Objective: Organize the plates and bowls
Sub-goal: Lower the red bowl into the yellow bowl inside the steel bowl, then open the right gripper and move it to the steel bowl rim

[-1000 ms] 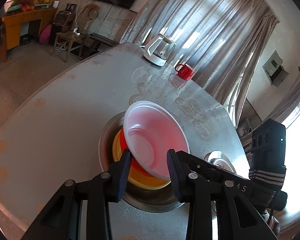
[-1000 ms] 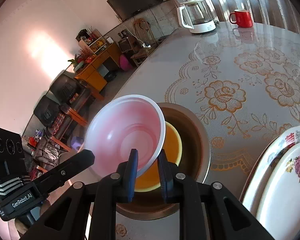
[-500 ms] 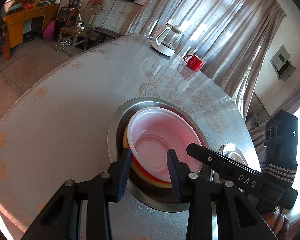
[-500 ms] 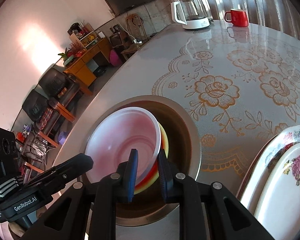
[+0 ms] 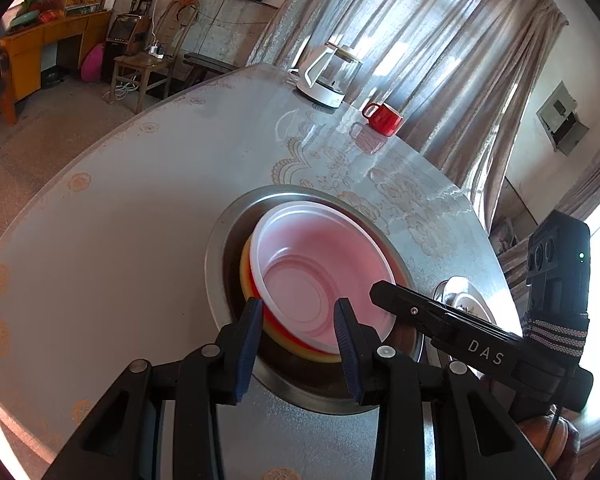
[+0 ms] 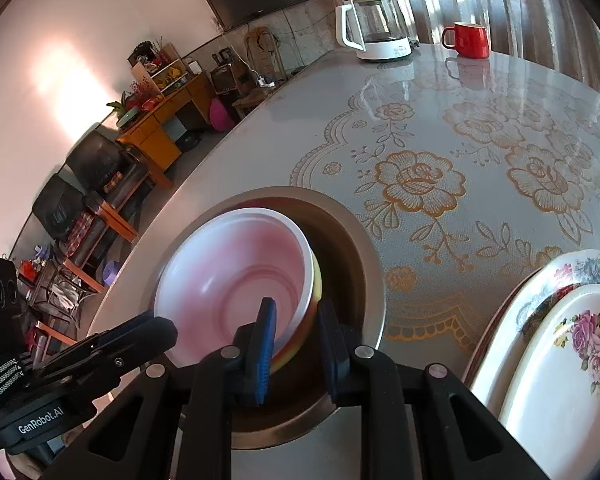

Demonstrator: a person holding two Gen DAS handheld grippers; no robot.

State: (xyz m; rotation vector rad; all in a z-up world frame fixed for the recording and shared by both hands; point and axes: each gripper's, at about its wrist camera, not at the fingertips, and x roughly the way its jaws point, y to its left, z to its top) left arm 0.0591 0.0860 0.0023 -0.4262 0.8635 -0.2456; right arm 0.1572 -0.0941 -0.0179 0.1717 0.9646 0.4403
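A translucent white bowl with a pink tint (image 5: 312, 264) (image 6: 228, 272) sits nested in a red bowl (image 5: 276, 328) and a yellow bowl (image 5: 246, 276) (image 6: 318, 280). The stack rests inside a steel basin (image 5: 220, 248) (image 6: 360, 248). My right gripper (image 6: 296, 344) (image 5: 380, 292) is shut on the white bowl's rim, with one finger inside the bowl and one outside. My left gripper (image 5: 296, 320) (image 6: 152, 330) is open. The stack's near rim shows between its fingers, and they do not press on it.
Two flowered plates (image 6: 560, 360) lie stacked to the right of the basin, also visible as a plate stack (image 5: 460, 292) past the right gripper. A glass kettle (image 5: 328, 76) (image 6: 376, 28) and a red mug (image 5: 384, 118) (image 6: 468, 40) stand at the table's far edge.
The white bowl, held tilted above the basin a second ago, has come down and now lies level in the red and yellow bowls. The left gripper has kept the same opening.
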